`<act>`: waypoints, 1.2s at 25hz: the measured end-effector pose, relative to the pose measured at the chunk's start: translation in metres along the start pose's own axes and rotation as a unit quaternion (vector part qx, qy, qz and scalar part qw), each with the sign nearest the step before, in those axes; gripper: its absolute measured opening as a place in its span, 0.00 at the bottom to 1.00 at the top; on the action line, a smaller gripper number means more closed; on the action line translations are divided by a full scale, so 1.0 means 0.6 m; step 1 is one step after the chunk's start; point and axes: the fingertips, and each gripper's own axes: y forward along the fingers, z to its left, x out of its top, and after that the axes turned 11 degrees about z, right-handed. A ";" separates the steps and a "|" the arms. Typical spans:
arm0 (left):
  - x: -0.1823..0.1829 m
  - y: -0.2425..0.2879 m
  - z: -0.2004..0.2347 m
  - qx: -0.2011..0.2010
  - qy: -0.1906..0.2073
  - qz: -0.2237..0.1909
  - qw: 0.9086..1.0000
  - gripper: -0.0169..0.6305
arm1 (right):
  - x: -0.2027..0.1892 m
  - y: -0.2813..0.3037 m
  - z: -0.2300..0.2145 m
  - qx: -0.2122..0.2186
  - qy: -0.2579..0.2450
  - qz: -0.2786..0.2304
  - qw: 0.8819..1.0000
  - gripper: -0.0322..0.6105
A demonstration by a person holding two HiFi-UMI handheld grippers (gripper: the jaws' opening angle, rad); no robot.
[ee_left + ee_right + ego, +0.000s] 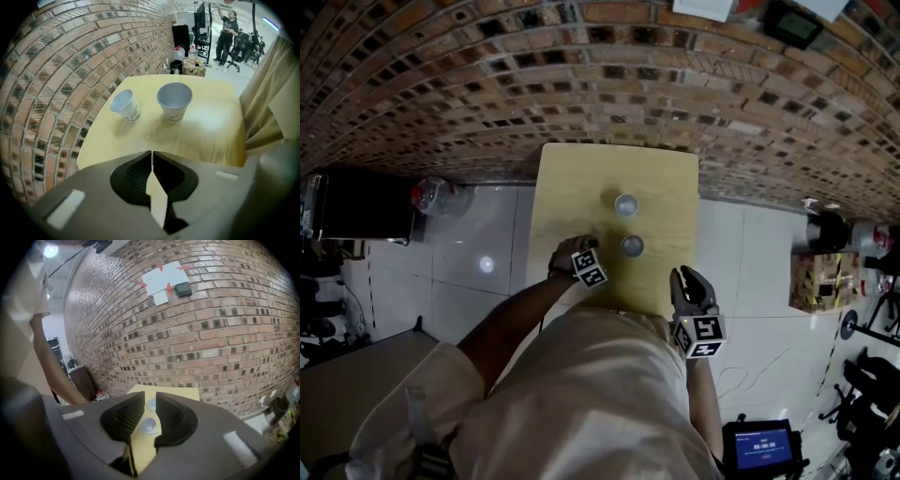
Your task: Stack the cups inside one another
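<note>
Two white paper cups stand upright and apart on the yellow table [572, 178]: the far cup [625, 204] and the near cup [632, 246]. My left gripper [578, 247] points down over the table just left of the near cup. In the left gripper view its jaws [152, 153] are shut with nothing between them, and ahead of them stand one cup [126, 105] and the other cup [174, 101]. My right gripper [690, 275] hovers at the table's near right corner. It is open [150, 398] and empty; both cups [149, 425] show far off through the gap between its jaws.
A brick wall [581, 75] runs behind the table. A black cabinet [356, 206] stands at the left and a cardboard box [817, 281] on the tiled floor at the right. A person and office chairs [229, 33] are far off. Papers [161, 280] hang on the wall.
</note>
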 end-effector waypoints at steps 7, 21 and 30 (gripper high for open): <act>0.019 -0.061 0.011 -0.002 -0.020 -0.046 0.999 0.07 | 0.000 -0.013 -0.013 -0.011 0.007 -0.020 1.000 0.16; 0.134 -0.217 -0.033 0.002 0.005 -0.164 0.987 0.07 | -0.011 -0.039 -0.023 -0.018 0.024 -0.045 0.999 0.16; 0.176 -0.183 -0.070 -0.006 0.071 -0.135 0.988 0.07 | -0.022 -0.057 -0.033 -0.023 0.034 -0.052 0.998 0.16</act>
